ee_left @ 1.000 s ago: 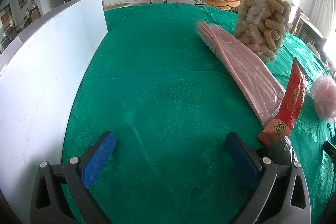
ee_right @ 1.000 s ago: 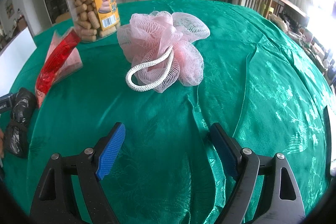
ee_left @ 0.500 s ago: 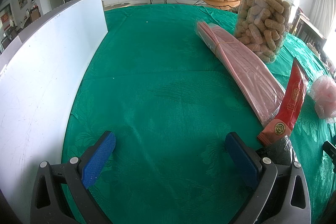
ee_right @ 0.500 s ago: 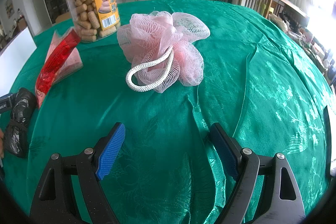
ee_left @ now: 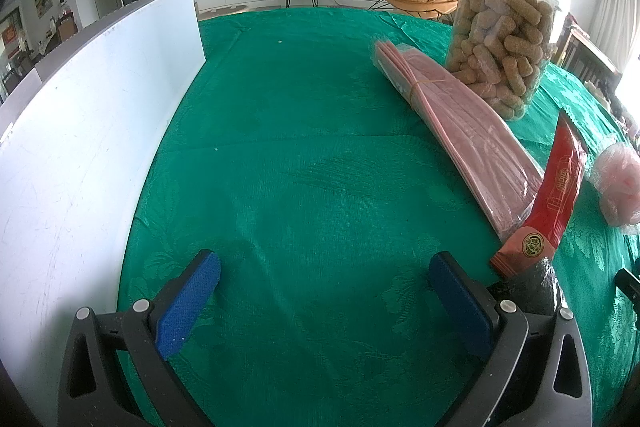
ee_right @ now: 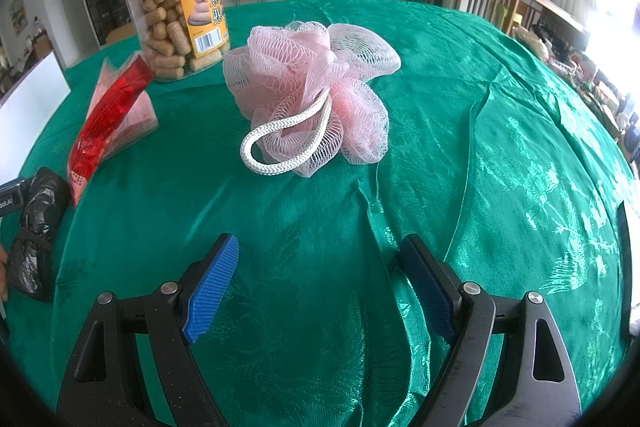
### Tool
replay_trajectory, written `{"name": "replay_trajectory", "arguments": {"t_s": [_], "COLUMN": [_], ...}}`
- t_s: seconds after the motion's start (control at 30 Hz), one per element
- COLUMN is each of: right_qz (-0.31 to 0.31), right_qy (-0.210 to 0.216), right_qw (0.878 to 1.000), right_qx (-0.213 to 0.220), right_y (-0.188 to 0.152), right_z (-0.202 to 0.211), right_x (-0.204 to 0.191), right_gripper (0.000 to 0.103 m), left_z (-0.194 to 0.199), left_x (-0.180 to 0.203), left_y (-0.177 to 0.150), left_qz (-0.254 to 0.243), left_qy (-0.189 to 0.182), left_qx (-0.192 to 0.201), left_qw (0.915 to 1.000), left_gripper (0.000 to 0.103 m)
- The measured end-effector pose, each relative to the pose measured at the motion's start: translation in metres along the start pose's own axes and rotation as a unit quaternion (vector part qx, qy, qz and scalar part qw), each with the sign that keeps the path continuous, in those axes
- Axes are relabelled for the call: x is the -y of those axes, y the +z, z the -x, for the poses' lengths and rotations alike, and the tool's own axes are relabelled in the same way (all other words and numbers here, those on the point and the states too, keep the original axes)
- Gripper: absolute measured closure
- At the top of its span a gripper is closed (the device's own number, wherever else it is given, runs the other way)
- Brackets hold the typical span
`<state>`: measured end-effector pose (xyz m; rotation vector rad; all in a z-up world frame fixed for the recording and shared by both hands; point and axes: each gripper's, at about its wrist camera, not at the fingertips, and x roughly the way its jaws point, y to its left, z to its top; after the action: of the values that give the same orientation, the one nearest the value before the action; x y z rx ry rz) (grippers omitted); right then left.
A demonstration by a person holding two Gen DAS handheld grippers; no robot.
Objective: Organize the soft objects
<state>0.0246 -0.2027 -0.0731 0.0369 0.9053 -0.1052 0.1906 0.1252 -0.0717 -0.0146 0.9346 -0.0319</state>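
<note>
A pink mesh bath puff (ee_right: 312,91) with a white rope loop lies on the green tablecloth, straight ahead of my right gripper (ee_right: 320,267), which is open and empty a short way in front of it. The puff also shows at the right edge of the left wrist view (ee_left: 618,187). My left gripper (ee_left: 324,287) is open and empty over bare cloth. A rolled black plastic bag (ee_right: 36,227) lies at the left of the right wrist view and just right of my left gripper's right finger (ee_left: 536,287).
A clear jar of snack sticks (ee_left: 508,39) stands at the back, also in the right wrist view (ee_right: 176,7). A pink flat packet bundle (ee_left: 460,123) and a red packet (ee_left: 552,195) lie beside it. A white board (ee_left: 80,131) stands along the left.
</note>
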Motion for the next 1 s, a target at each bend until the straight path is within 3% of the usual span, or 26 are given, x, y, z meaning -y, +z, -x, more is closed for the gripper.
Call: {"name": "replay_trajectory", "arguments": {"t_s": [0.13,0.27,0.4,0.63,0.77,0.87,0.93,0.97,1.0], "right_qz": [0.000,0.000,0.000,0.000,0.001,0.001,0.000,0.000,0.000], "right_qy": [0.000,0.000,0.001,0.001,0.002,0.002,0.002,0.002,0.002], "right_qw": [1.000,1.000,1.000,1.000,1.000,1.000,1.000,1.000,1.000], "right_qx": [0.000,0.000,0.000,-0.001,-0.001,-0.001,-0.001,-0.001,-0.001], "right_y": [0.000,0.000,0.000,0.000,0.000,0.000,0.000,0.000,0.000], "right_z": [0.000,0.000,0.000,0.000,0.000,0.000,0.000,0.000,0.000], "right_x": [0.000,0.000,0.000,0.000,0.000,0.000,0.000,0.000,0.000], "right_gripper": [0.017,0.017,0.017,0.017,0.017,0.017,0.017,0.017,0.017], "left_z": [-0.001,0.017,0.000,-0.056,-0.074,-0.082,-0.079,-0.075,-0.070], "left_x": [-0.005,-0.009,0.019,0.077,0.072,0.057,0.048,0.043,0.036], "left_y": [0.012,0.039,0.078,0.121,0.125,0.123,0.123,0.124,0.127], "left_qz": [0.004,0.071,0.062,0.020,0.014,-0.007,-0.014,-0.015,-0.007], "left_qy": [-0.011,-0.059,-0.078,-0.059,-0.014,-0.023,-0.030,-0.031,-0.040], "left_qx": [-0.037,0.011,0.006,-0.044,-0.086,-0.109,-0.094,-0.086,-0.080], "left_qw": [0.9992,0.9956,0.9950,0.9971,0.9961,0.9937,0.9950,0.9957,0.9960], "left_gripper": [0.001,0.001,0.001,0.001,0.002,0.002,0.016,0.043,0.055]}}
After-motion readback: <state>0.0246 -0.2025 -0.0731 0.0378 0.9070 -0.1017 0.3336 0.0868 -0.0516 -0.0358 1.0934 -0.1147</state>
